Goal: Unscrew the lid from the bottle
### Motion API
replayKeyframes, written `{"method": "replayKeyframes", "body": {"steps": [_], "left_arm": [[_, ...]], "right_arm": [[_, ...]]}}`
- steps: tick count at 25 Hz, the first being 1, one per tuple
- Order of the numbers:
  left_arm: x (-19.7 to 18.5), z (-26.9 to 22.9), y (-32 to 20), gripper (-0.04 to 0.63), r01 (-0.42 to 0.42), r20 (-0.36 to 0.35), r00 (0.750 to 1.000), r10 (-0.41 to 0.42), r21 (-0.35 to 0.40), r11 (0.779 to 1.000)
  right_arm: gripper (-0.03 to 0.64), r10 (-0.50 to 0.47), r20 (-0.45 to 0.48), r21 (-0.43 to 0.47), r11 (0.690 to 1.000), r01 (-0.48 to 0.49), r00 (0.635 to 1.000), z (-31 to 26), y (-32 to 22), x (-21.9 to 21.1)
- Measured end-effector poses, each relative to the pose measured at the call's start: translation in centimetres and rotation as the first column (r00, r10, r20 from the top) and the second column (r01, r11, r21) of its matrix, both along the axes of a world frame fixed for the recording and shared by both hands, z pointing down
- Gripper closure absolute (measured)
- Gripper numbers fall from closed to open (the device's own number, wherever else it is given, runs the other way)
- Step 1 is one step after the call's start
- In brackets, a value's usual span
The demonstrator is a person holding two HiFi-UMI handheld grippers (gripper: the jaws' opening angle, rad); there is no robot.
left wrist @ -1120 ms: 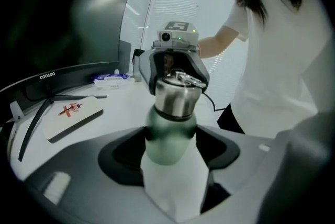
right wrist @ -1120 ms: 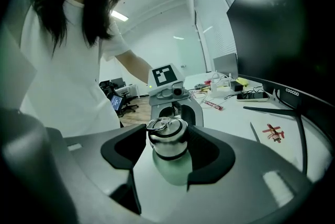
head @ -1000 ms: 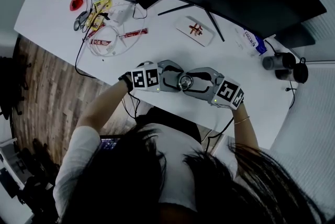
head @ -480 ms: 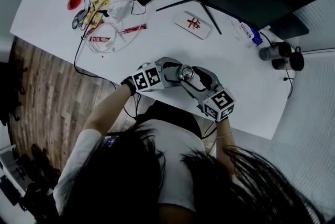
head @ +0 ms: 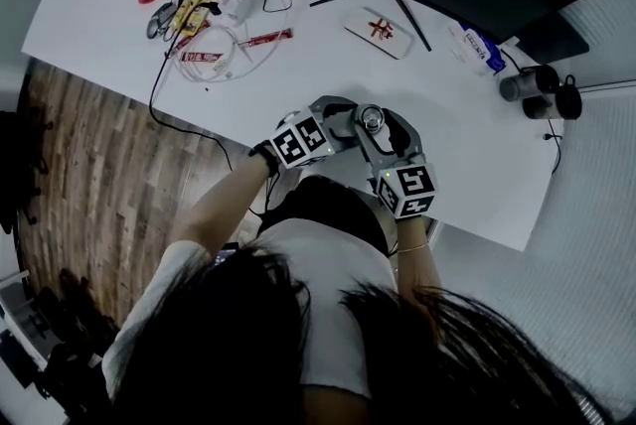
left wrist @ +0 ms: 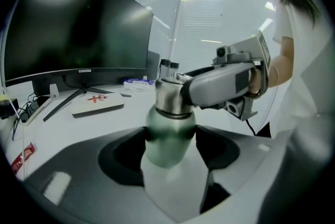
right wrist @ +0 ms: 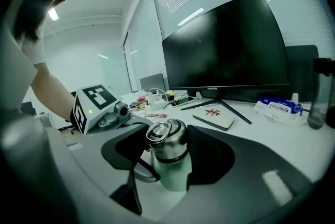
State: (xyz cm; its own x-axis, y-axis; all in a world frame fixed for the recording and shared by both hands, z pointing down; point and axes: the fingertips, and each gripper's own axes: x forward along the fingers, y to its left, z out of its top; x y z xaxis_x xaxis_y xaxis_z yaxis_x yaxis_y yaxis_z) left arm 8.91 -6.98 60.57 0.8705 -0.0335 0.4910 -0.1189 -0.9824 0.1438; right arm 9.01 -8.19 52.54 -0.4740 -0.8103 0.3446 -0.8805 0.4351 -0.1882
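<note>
My left hand-held gripper (left wrist: pixel 170 136) clamps the bottle (right wrist: pixel 173 178) body and my right hand-held gripper (right wrist: pixel 168 145) pinches the lid (left wrist: pixel 168 95); I'd twist the right one squarely about the neck, with the left braced firm.

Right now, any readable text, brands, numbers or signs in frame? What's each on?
"coocaa": lower bezel of the monitor.
White box: a red mark on top, too blurred to read.
Blue-and-white packet: print too small to read.
Red wrapper: blurred, unreadable.
Bottle and lid: no print visible.
</note>
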Motion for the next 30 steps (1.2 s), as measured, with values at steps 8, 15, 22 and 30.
{"method": "replayKeyframes", "body": {"steps": [8, 15, 22, 30], "left_arm": [[-0.2, 0.0, 0.1, 0.245, -0.081, 0.022, 0.996, 0.081, -0.008, 0.997], [-0.2, -0.6, 0.4, 0.244, -0.244, 0.037, 0.969, 0.245, -0.034, 0.969], [-0.4, -0.6, 0.4, 0.244, -0.414, 0.059, 0.908, 0.415, -0.038, 0.91], [-0.4, -0.5, 0.3, 0.245, -0.457, 0.077, 0.886, 0.457, -0.03, 0.889]], "right_arm": [[0.382, -0.263, -0.022, -0.015, 0.965, 0.263, 0.965, -0.1, 0.4, -0.6], [0.382, -0.531, -0.026, -0.032, 0.847, 0.531, 0.847, 0.1, 0.7, -1.1], [0.382, -0.754, -0.034, -0.051, 0.657, 0.752, 0.656, 0.0, 0.9, -1.8], [0.382, -0.818, -0.034, -0.09, 0.575, 0.813, 0.574, 0.1, 0.9, -1.8]]}}
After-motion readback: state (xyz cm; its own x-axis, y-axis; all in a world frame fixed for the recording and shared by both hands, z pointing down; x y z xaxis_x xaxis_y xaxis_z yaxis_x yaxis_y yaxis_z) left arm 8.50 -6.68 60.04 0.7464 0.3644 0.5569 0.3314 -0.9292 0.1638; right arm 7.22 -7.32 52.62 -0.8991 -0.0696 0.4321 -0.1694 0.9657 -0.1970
